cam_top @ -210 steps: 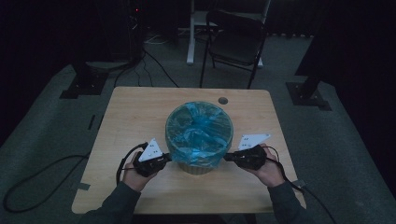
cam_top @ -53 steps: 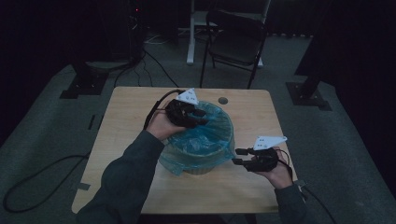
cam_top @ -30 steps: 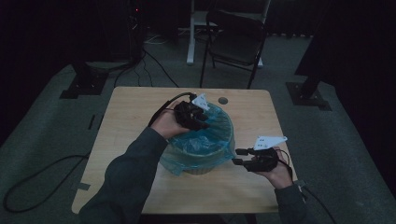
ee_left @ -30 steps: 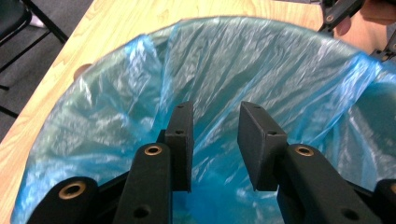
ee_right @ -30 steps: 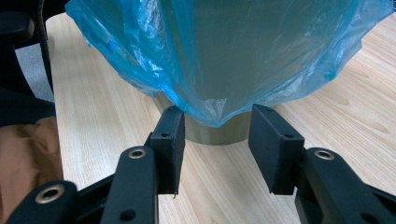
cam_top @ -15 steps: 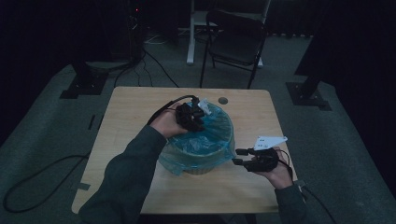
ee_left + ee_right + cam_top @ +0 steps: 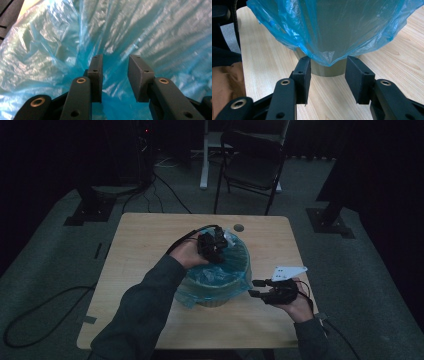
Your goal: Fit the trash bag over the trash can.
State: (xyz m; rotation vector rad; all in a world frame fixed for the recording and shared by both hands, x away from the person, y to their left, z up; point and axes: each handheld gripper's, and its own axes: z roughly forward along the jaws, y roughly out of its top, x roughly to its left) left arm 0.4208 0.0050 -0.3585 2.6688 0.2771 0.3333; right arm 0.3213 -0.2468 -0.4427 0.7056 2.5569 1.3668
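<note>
A round bin (image 7: 326, 68) lined with a blue plastic bag (image 7: 220, 276) stands in the middle of the wooden table (image 7: 142, 245). My left gripper (image 7: 216, 248) is over the bin's far rim, pointing down into the bag. In the left gripper view, the left gripper (image 7: 115, 60) is open, with crinkled blue bag (image 7: 155, 30) between and beyond its jaws. My right gripper (image 7: 253, 288) sits low at the bin's right side. In the right gripper view, the right gripper (image 7: 328, 61) is open and the bag's hanging hem (image 7: 329, 58) dips between its jaws without being pinched.
A small round hole (image 7: 239, 227) marks the table's far edge behind the bin. A dark folding chair (image 7: 252, 162) stands beyond the table. Black stand bases (image 7: 85, 212) and cables lie on the floor around it.
My left gripper has moved a little right and down along the bin's far rim into the bag. The right gripper has stayed where it was.
</note>
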